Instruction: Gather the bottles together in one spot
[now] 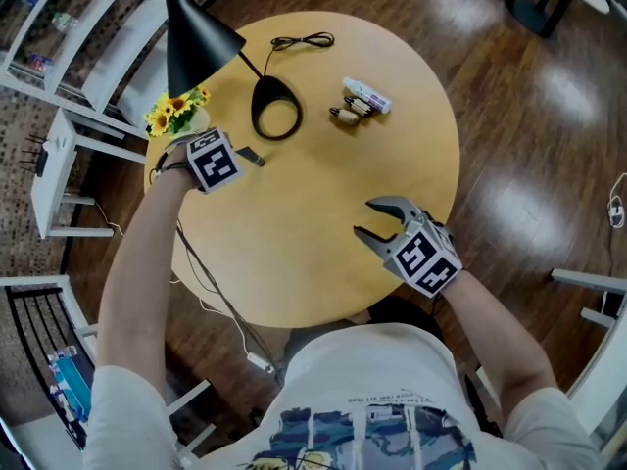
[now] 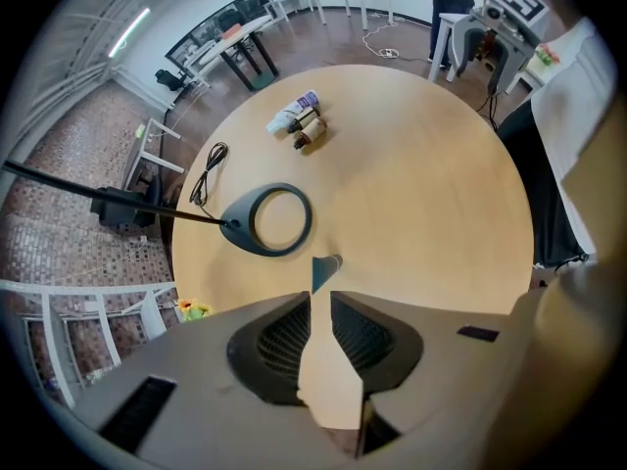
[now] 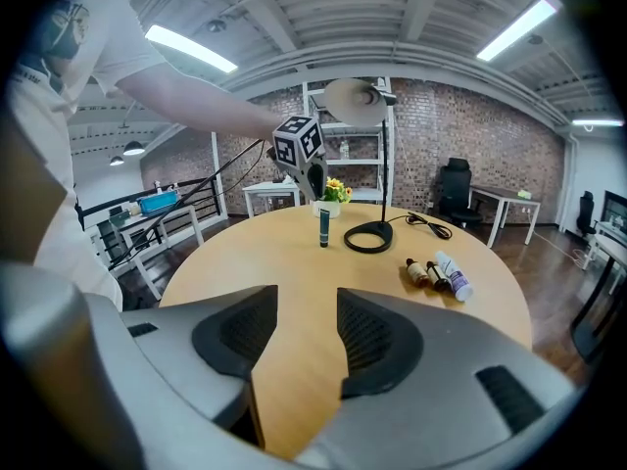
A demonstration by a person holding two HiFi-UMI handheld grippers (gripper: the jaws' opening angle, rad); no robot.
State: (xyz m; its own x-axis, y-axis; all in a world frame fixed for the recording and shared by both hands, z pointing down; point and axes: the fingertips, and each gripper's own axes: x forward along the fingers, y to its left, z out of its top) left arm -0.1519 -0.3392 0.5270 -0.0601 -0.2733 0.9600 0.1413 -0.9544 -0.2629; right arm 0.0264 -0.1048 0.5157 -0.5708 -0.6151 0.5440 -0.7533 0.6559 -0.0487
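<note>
A white bottle [image 1: 370, 94] and two small brown bottles [image 1: 350, 113] lie side by side at the far right of the round wooden table [image 1: 313, 253]; the right gripper view shows them too, the white bottle [image 3: 454, 275] beside the brown bottles [image 3: 421, 272]. A dark teal tube [image 3: 322, 228] stands upright near the lamp base. My left gripper [image 1: 223, 160] hangs just above it, pointing down. Its jaws stand narrowly open, and the tube [image 2: 323, 270] shows past the tips, not pressed. My right gripper [image 1: 364, 217] hovers open and empty over the table's near right.
A black desk lamp with a ring base [image 1: 275, 108] and its cable [image 1: 302, 40] sit at the back. A pot of yellow flowers [image 1: 176, 111] stands at the left edge. White shelves [image 1: 69, 27] and dark wood floor surround the table.
</note>
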